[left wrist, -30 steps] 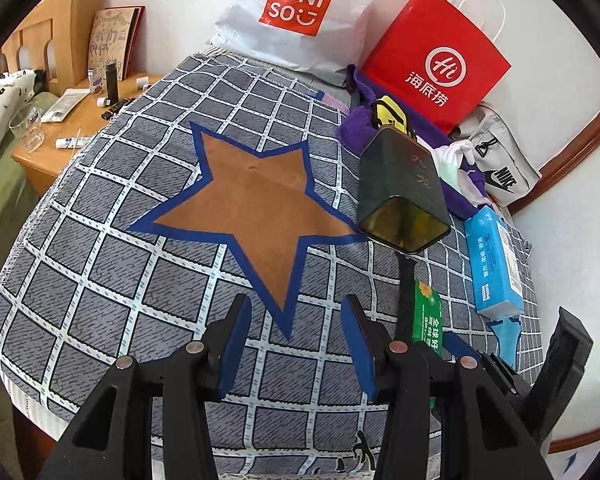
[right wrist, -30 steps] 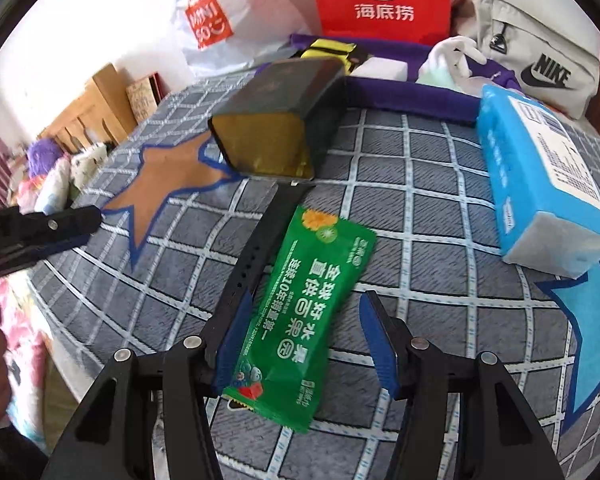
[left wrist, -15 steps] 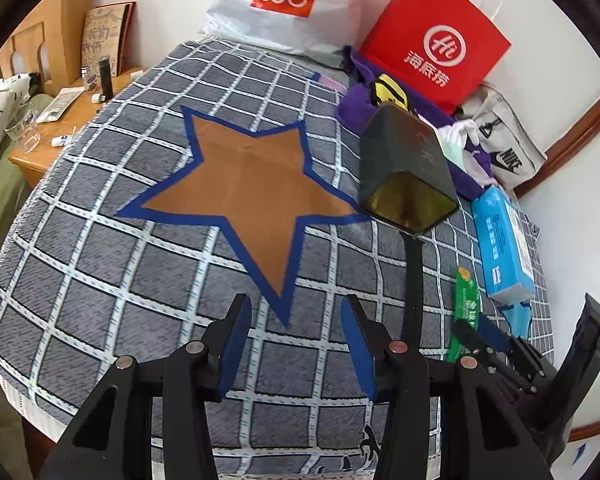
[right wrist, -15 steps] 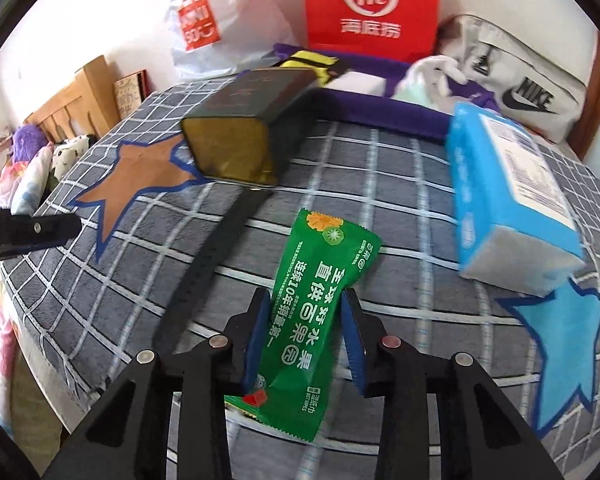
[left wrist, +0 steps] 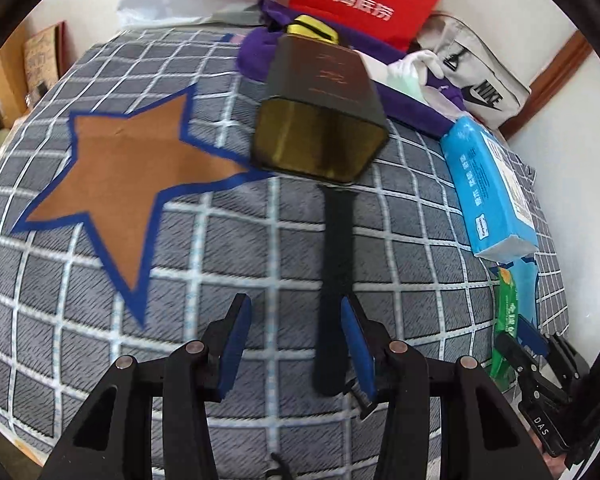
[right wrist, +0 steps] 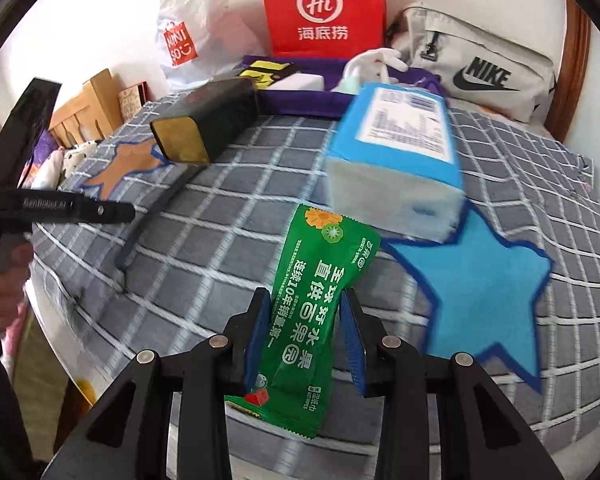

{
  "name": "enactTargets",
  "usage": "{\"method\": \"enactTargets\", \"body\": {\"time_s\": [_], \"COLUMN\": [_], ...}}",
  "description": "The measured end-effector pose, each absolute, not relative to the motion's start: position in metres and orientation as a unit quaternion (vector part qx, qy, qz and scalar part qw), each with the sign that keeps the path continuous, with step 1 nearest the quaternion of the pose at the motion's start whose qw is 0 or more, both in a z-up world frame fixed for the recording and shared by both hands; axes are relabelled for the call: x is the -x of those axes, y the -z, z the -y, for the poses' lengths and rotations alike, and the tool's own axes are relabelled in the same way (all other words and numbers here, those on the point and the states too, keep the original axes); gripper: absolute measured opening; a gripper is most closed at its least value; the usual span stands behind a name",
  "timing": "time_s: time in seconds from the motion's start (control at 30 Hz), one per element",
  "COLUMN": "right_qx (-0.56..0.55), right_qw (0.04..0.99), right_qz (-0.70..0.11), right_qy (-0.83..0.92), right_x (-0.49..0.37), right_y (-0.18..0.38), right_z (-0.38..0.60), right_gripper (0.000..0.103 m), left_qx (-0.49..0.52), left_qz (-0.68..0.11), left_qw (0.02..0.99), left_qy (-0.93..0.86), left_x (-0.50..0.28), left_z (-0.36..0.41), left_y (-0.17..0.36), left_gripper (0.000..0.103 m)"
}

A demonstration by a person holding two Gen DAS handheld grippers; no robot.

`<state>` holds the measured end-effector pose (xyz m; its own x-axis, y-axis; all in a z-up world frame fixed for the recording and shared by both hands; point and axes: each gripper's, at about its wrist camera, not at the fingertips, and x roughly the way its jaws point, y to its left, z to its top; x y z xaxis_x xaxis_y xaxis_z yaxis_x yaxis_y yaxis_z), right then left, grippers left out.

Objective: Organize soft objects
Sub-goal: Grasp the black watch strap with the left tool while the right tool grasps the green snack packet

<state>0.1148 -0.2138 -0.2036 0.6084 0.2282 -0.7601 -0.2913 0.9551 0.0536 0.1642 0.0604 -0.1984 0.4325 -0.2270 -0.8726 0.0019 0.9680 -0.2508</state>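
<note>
Item 1, green wet-wipe pack (right wrist: 312, 316): clamped at its middle by my right hand-held gripper (right wrist: 305, 336), both blue pads pressed into the soft foil, which pinches in between them; its far end points ahead of the fingers, its near end hangs below them, over the checked bed cover (right wrist: 228, 216). I judge the step to be carrying this pack to its place; done well, I keep the squeeze light enough not to burst the pack and hold it level so it does not slip out. Printed on it are Chinese characters, a kiwi slice and an orange flower; the small text is unreadable. Item 2, black strap (left wrist: 334, 280): flat on the bed, running forward from my left hand-held gripper (left wrist: 292, 344), whose jaws stand apart and empty, the strap's near end just inside the right-side finger. Item 3, blue tissue pack (right wrist: 396, 152): ahead and right of the right gripper, white label illegible. Item 4, dark tin (left wrist: 320, 120): ahead of the left gripper, gold lettering unreadable. Item 5, red paper bag (right wrist: 322, 8): "Hi" logo with Chinese characters. Item 6, white plastic bag (right wrist: 180, 44): "MINISO". Item 7, grey pouch (right wrist: 480, 76): "NIKE".
</note>
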Motion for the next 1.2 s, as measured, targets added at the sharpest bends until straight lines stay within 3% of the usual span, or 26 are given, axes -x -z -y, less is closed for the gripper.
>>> {"method": "enactTargets", "body": {"time_s": [0.3,0.4,0.47,1.2], "right_qx": [0.023,0.001,-0.001,0.007], "right_qw": [0.896,0.900,0.902,0.911], "right_qz": [-0.424,-0.416,-0.411,-0.404], "right_qy": [-0.130,-0.131,-0.132,-0.085], "right_x": [-0.118,-0.119,-0.119,-0.123], "right_y": [0.216,0.220,0.221,0.223], "right_z": [0.245,0.248,0.245,0.232], "right_gripper": [0.040,0.048,0.055,0.060], "left_qx": [0.014,-0.005,0.002,0.004], "left_qz": [-0.511,-0.500,-0.500,-0.480], "left_qw": [0.859,0.866,0.866,0.876], "left_qy": [0.035,0.020,0.019,0.039], "left_x": [-0.179,-0.183,-0.184,-0.176], "left_z": [-0.018,-0.008,-0.008,-0.009], "left_y": [0.199,0.201,0.199,0.201], "left_gripper": [0.044,0.020,0.020,0.022]}}
